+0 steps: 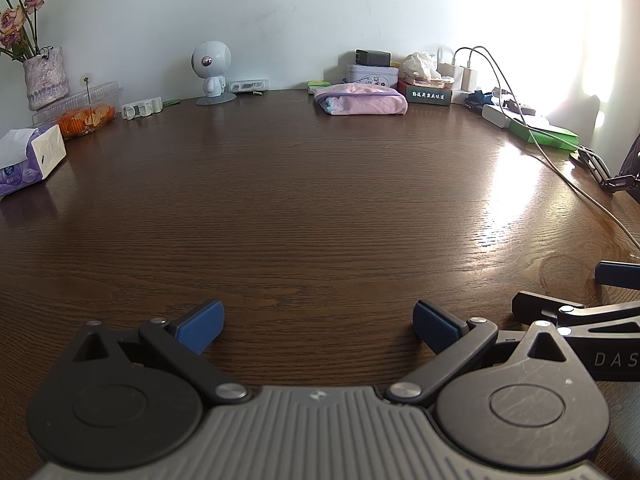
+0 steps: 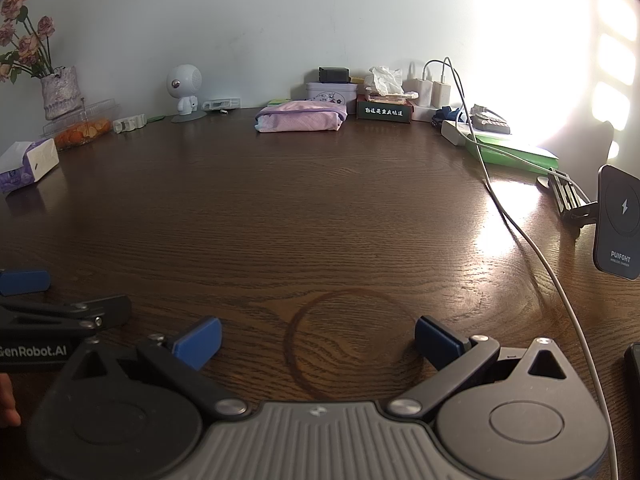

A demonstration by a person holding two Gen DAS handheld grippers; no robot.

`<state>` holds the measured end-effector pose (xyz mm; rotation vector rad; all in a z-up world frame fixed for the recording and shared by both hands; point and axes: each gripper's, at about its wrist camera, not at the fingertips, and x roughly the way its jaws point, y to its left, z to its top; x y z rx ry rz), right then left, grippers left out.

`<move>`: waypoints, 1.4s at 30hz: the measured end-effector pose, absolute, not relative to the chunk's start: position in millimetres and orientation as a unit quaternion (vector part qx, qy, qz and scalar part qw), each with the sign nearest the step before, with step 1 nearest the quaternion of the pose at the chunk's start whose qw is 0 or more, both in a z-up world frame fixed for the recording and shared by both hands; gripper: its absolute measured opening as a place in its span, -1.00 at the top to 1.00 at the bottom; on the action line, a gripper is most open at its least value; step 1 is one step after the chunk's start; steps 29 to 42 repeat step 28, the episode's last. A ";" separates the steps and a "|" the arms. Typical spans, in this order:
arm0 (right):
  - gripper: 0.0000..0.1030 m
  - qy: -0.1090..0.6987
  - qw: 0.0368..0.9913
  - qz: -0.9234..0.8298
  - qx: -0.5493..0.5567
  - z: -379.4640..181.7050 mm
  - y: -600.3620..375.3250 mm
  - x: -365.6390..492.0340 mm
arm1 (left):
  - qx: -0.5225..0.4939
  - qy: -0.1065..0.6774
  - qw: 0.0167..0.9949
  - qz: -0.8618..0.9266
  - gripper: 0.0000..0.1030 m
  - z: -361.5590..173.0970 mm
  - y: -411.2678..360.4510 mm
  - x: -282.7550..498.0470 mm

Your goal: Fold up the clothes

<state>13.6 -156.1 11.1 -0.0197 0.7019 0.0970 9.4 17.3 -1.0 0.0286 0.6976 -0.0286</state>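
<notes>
A folded pink garment (image 1: 362,99) with a purple edge lies at the far side of the dark wooden table (image 1: 312,208), close to the wall; it shows again in the right wrist view (image 2: 300,118). My left gripper (image 1: 318,326) hovers low over the near part of the table, open, with nothing between its blue pads. My right gripper (image 2: 318,342) is beside it on the right, also open and empty, above a ring stain in the wood. Each gripper's fingers (image 1: 616,274) show at the edge of the other's view (image 2: 24,282). Both are far from the garment.
Along the back wall stand a vase of dried roses (image 1: 44,76), a white robot figure (image 1: 211,72), a tissue pack (image 1: 30,156), a plastic box of orange fruit (image 1: 86,114), tins and boxes (image 1: 372,72), and chargers with cables (image 2: 520,232). A phone charger stand (image 2: 618,222) is at right.
</notes>
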 end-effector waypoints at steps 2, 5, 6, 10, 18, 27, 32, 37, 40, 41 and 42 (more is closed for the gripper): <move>-1.00 0.344 0.938 0.047 -0.010 11.1 -156.1 13.6 | 0.014 0.342 0.940 -0.014 -0.99 -1.0 17.2 9.4; -1.00 0.344 0.938 0.048 -0.010 11.1 -156.1 13.6 | 0.014 0.342 0.940 -0.014 -0.99 -1.0 17.2 9.4; -1.00 0.344 0.938 0.048 -0.010 11.1 -156.1 13.6 | 0.014 0.342 0.940 -0.014 -0.99 -1.0 17.2 9.4; -1.00 0.344 0.938 0.048 -0.010 10.9 -156.1 13.6 | 0.014 0.342 0.940 -0.014 -0.99 -1.0 17.3 9.3; -1.00 0.344 0.938 0.047 -0.010 10.8 -156.0 13.5 | 0.012 0.342 0.940 -0.009 -0.99 -1.1 15.7 10.7; -1.00 0.344 0.938 0.047 -0.010 11.1 -155.7 13.5 | 0.011 0.342 0.940 -0.008 -0.99 -0.9 15.0 11.4; -1.00 0.344 0.938 0.047 -0.010 11.1 -155.8 13.5 | 0.011 0.342 0.940 -0.008 -0.99 -0.9 14.9 11.4; -1.00 0.344 0.938 0.047 -0.010 11.1 -155.8 13.5 | 0.011 0.342 0.940 -0.008 -0.99 -0.9 14.9 11.4; -1.00 0.344 0.938 0.047 -0.010 11.1 -155.8 13.5 | 0.011 0.342 0.940 -0.008 -0.99 -0.9 14.9 11.4; -1.00 0.344 0.938 0.047 -0.010 11.1 -155.8 13.5 | 0.011 0.342 0.940 -0.008 -0.99 -0.9 14.9 11.4; -1.00 0.344 0.938 0.047 -0.010 11.1 -155.8 13.5 | 0.011 0.342 0.940 -0.008 -0.99 -0.9 14.9 11.4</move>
